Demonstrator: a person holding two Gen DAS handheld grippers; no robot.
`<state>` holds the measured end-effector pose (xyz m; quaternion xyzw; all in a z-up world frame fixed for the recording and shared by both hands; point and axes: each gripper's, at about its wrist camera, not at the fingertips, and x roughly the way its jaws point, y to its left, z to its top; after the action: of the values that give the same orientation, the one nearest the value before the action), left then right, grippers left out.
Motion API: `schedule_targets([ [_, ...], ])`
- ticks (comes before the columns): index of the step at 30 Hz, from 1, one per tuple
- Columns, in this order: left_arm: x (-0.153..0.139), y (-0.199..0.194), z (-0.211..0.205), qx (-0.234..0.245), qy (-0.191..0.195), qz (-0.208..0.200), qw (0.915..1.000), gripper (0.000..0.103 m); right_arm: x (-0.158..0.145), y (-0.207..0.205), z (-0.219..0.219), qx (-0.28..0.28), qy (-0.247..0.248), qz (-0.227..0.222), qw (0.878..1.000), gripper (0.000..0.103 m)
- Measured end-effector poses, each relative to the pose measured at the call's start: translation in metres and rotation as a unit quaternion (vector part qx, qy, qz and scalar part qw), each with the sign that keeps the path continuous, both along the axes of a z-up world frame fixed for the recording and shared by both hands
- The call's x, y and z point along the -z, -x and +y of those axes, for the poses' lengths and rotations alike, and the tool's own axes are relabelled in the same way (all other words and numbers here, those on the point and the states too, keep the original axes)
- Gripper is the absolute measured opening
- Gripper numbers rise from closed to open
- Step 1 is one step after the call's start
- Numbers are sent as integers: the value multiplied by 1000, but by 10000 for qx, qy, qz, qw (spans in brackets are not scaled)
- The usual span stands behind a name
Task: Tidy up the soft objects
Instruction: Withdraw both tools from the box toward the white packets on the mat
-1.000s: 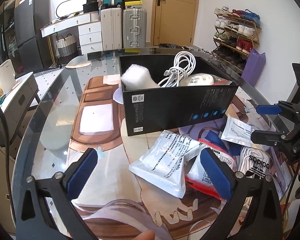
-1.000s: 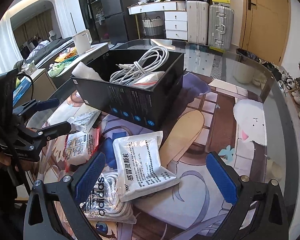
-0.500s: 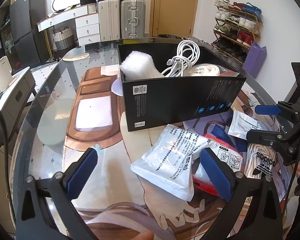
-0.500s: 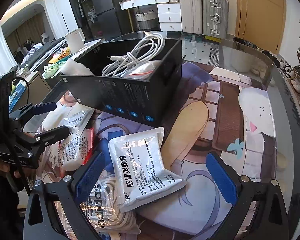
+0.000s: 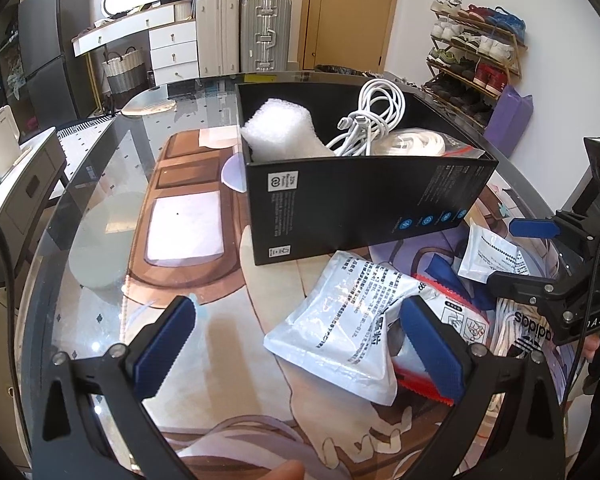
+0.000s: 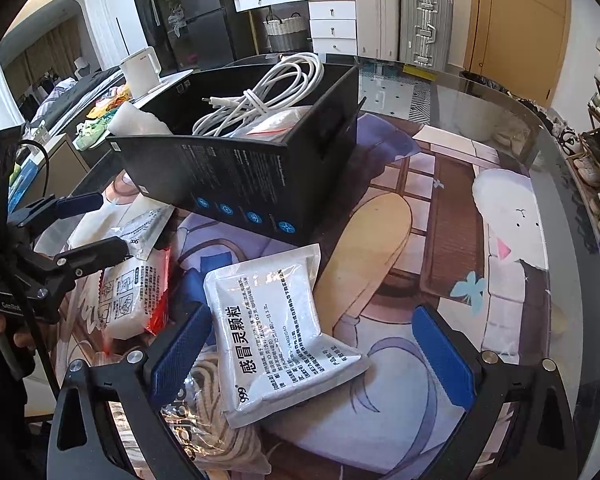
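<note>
While both the left gripper [image 5: 298,344] and right gripper [image 6: 312,350] hang spread and empty, the white medicine pouch [image 6: 278,328] lies between them, overlapping an adidas bag [image 6: 216,412] cut off below; beyond, a black box [image 5: 364,204] holds cables [image 5: 374,120]

White pouch [image 6: 284,332] — "999"; bag [image 5: 534,330] — "adidas".
</note>
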<state>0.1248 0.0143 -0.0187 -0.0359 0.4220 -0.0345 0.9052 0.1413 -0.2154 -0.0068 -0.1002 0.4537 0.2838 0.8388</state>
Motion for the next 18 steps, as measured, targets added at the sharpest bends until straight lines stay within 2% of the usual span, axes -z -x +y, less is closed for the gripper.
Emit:
schedule_targets([
  [9, 5, -4, -7, 176, -64, 178, 9997, 103, 4, 4, 5, -84, 139, -18, 9999, 101],
  [14, 9, -7, -10, 252, -108, 378, 9989, 103, 3, 4, 5, -134, 140, -55, 9998, 86],
  [18, 9, -7, -16, 315, -170, 386, 9986, 102, 1, 4, 3, -155, 128, -56, 9998, 82],
])
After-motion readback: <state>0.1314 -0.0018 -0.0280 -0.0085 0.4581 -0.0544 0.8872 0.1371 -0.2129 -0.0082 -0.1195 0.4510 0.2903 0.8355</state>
